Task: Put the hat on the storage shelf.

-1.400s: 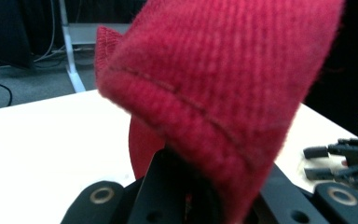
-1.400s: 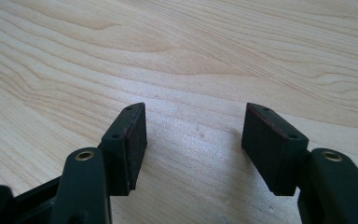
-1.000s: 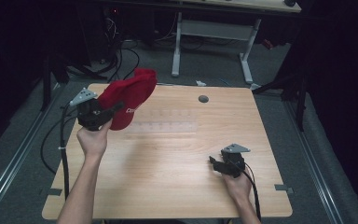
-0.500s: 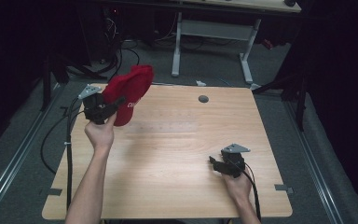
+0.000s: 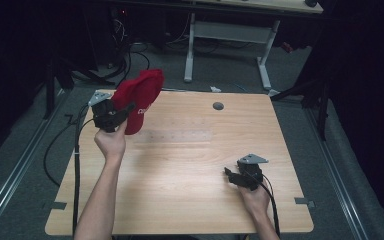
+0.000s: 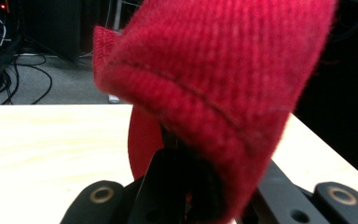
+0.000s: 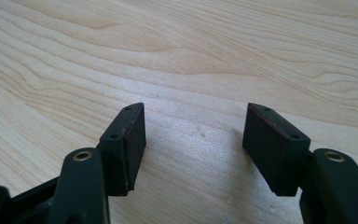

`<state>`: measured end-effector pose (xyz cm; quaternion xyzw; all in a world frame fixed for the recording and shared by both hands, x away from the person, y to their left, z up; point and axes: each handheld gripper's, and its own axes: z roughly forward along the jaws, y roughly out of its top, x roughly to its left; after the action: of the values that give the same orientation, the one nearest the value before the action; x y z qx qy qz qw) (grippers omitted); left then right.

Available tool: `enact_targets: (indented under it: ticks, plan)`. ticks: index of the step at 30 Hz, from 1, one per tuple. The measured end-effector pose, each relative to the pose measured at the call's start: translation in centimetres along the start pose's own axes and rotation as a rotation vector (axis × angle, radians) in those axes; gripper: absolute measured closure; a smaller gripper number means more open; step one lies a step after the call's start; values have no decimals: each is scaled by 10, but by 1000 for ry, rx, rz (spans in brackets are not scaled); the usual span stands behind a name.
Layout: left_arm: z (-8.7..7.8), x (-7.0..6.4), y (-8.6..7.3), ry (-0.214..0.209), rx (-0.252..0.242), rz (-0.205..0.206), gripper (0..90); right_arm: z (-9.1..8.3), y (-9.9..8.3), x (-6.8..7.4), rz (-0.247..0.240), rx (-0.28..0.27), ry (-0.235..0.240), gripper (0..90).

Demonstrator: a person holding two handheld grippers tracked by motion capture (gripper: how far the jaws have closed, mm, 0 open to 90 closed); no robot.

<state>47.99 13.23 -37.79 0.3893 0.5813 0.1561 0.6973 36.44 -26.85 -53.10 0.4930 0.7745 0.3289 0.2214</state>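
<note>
One red cap hangs in the air above the desk's far left corner, pinched at its edge by the left claw; in the left gripper view the knit fabric drapes over the closed jaws. White lettering shows on the cap, too small to read. Farther right, one grey hole sits near the desk's far edge. Near the desk's near right corner, the right claw rests low over bare wood, its two jaws spread with nothing between them.
</note>
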Motion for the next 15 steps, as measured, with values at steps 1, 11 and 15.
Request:
enact_targets:
  ticks: [1, 11, 15]
  plan:
    - [0, 0, 0, 3, -1, 1, 855, 0, 0, 0, 0, 0, 0, 396]
    - [3, 4, -5, 12, -2, -36, 854, 0, 0, 0, 1, 1, 0, 396]
    - [5, 4, -5, 15, 0, -60, 854, 0, 0, 0, 0, 0, 0, 396]
